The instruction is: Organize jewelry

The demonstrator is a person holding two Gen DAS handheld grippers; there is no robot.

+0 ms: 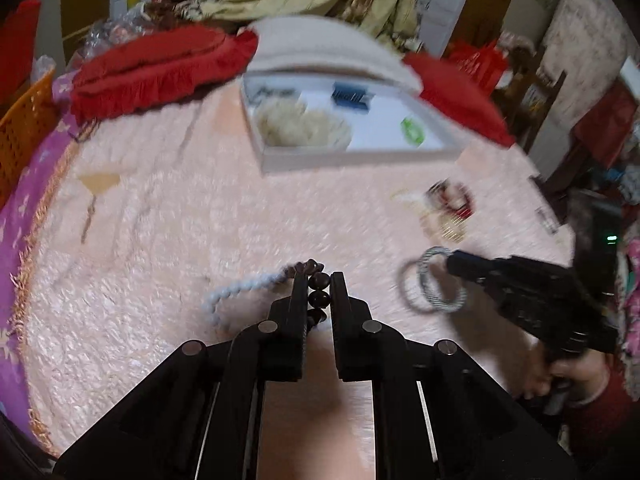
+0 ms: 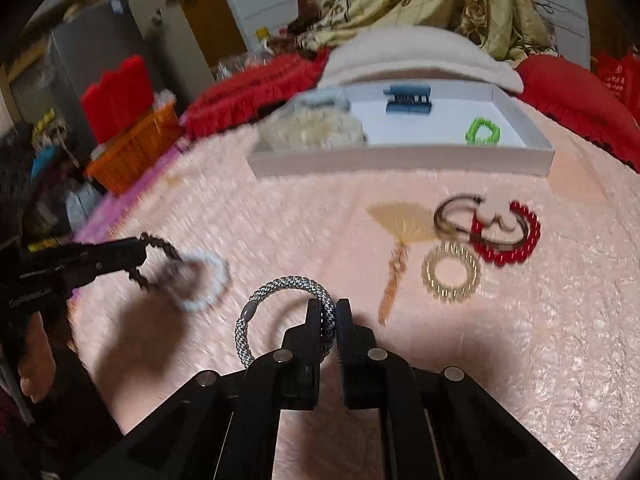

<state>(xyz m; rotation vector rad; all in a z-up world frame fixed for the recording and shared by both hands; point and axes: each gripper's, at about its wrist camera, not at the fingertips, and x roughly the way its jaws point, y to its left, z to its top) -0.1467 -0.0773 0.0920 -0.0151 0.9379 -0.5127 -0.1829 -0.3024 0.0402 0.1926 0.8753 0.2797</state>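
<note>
Now, on a pink fluffy blanket (image 2: 280,208):

- left tongs (image 1: 319,280): closed on a dark bead bracelet (image 1: 319,300), beads pressed between the two fingers; a pale blue bead bracelet (image 1: 240,288) looped together with it, hanging just beside the tips.
- right tongs (image 2: 329,312): closed on a grey-and-white braided bracelet (image 2: 280,284), ring held upright over the blanket.
- white open box (image 2: 400,164) at the far side, lid standing behind; inside it a cream fluffy piece (image 2: 316,128) at the left, a blue clip (image 2: 408,100) at the back, a green ring (image 2: 482,132) at the right.
- near the box, on the blanket: a red bead bracelet (image 2: 516,240), a thin dark cord loop (image 2: 456,208) overlapping it, a gold ring bracelet (image 2: 452,272) just beside, a yellow tassel (image 2: 400,228) to the left of these.
- red cushions (image 2: 248,88) behind; orange basket (image 2: 132,152) at the left edge.
</note>
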